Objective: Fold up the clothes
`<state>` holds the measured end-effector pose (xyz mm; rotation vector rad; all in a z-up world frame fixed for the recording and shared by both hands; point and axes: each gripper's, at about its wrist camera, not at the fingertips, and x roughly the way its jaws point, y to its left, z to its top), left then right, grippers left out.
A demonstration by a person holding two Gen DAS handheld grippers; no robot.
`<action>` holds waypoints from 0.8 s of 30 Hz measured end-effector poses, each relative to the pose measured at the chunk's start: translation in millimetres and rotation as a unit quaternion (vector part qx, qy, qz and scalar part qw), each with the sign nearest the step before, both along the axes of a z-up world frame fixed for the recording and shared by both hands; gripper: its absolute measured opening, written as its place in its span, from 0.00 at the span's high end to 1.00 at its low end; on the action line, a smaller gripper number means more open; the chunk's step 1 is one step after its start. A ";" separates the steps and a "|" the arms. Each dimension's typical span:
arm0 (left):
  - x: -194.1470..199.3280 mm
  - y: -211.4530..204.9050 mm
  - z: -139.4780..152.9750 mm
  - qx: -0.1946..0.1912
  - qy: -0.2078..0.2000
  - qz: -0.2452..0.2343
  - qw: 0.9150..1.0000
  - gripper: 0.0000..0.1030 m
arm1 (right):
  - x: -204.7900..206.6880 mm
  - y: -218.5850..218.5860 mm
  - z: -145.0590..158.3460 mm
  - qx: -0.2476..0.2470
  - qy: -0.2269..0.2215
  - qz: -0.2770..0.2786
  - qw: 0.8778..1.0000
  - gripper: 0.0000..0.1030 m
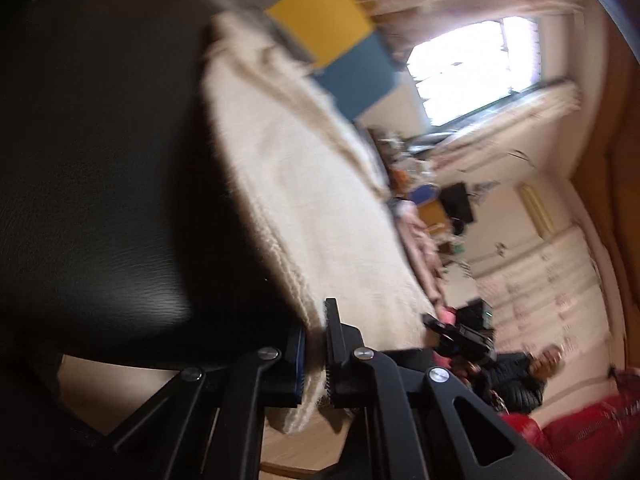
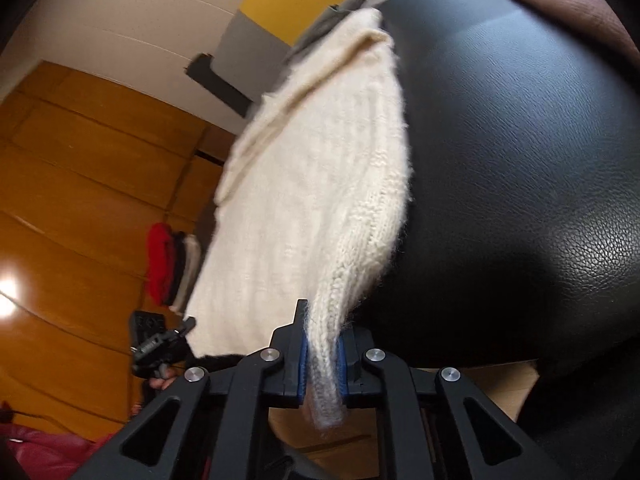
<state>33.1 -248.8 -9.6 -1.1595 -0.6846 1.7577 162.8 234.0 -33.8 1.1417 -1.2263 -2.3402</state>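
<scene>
A cream knitted sweater [image 1: 304, 184] hangs stretched between both grippers above a black leather surface [image 1: 100, 160]. In the left wrist view my left gripper [image 1: 314, 360] is shut on the ribbed hem at one corner. The right gripper [image 1: 436, 324] shows small and blurred at the sweater's far corner. In the right wrist view my right gripper [image 2: 322, 364] is shut on the sweater's [image 2: 304, 184] ribbed edge, with knit bunched between the blue pads. The left gripper [image 2: 184, 328] holds the opposite corner there. The sweater's upper part lies folded near the leather's [image 2: 520, 160] top edge.
A stack of folded red, black and beige clothes [image 2: 172, 264] sits against orange wooden panels [image 2: 80, 160]. A person in a dark jacket [image 1: 516, 380] sits beyond, near red fabric [image 1: 580, 432]. A bright window [image 1: 472, 64] and a cluttered shelf are behind.
</scene>
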 end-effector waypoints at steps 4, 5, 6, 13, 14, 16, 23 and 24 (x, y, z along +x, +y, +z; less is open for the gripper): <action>13.0 -5.7 17.5 0.031 0.010 -0.006 0.999 0.94 | 13.3 13.4 5.8 -0.052 0.022 -0.006 0.998 0.89; 17.3 -8.5 20.4 0.037 0.009 -0.005 0.999 0.95 | 19.0 14.0 6.2 -0.067 0.026 -0.006 0.997 0.89; 21.5 -12.1 23.1 0.043 0.007 -0.004 0.999 0.95 | 24.7 14.6 6.5 -0.081 0.030 -0.006 0.996 0.90; 57.2 -50.3 43.4 0.109 -0.014 0.023 0.994 0.95 | 69.3 12.9 28.9 -0.161 0.084 0.007 0.983 0.90; 61.5 -55.9 44.2 0.128 -0.021 0.031 0.991 0.95 | 73.6 11.9 33.1 -0.174 0.091 0.003 0.981 0.90; 62.0 -60.7 46.5 0.158 -0.031 0.040 0.986 0.95 | 75.2 12.3 40.9 -0.187 0.099 -0.004 0.977 0.90; -1.4 -51.2 63.3 0.212 -0.030 0.052 0.975 0.94 | 11.6 33.2 62.1 -0.175 0.129 -0.023 0.976 0.91; -13.0 -49.6 62.7 0.216 -0.035 0.061 0.974 0.94 | -3.6 37.4 64.2 -0.173 0.135 -0.028 0.975 0.91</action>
